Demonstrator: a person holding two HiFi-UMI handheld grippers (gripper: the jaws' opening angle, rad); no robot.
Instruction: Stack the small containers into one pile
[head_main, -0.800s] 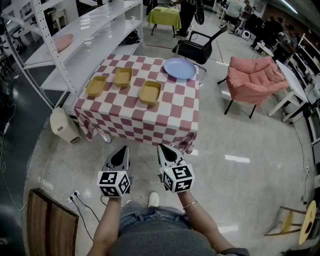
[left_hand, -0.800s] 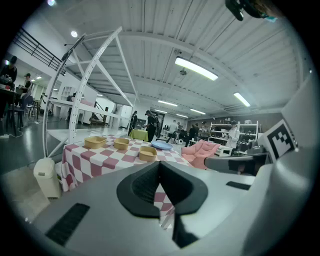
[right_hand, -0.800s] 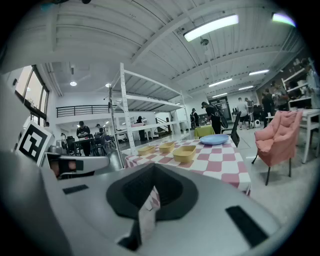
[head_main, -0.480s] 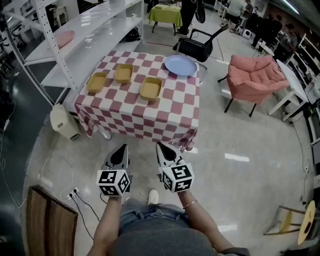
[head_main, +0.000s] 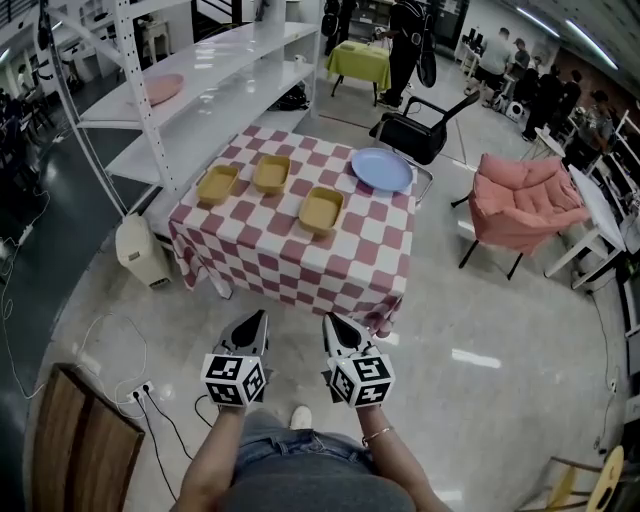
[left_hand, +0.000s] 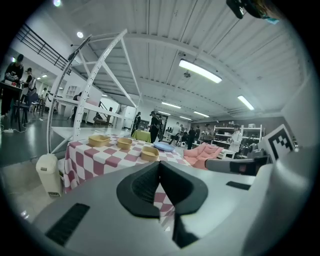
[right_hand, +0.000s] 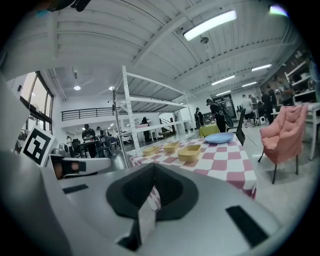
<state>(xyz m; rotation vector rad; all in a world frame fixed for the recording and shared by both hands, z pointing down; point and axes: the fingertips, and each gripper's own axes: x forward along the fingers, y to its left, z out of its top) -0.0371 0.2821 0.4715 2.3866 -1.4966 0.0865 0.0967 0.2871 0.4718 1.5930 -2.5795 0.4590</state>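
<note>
Head view: three yellow containers (head_main: 218, 183) (head_main: 271, 173) (head_main: 321, 209), one blue plate (head_main: 381, 169); left claw (head_main: 260, 318), right claw (head_main: 330, 320) both closed, empty.

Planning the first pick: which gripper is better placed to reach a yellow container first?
Right, marginally. Both grippers are shut and short of the table, but the right gripper points toward the nearest container; the left gripper faces the two farther containers.

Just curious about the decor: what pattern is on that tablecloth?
Red-and-white checks cover the tablecloth; the head view shows it best.
</note>
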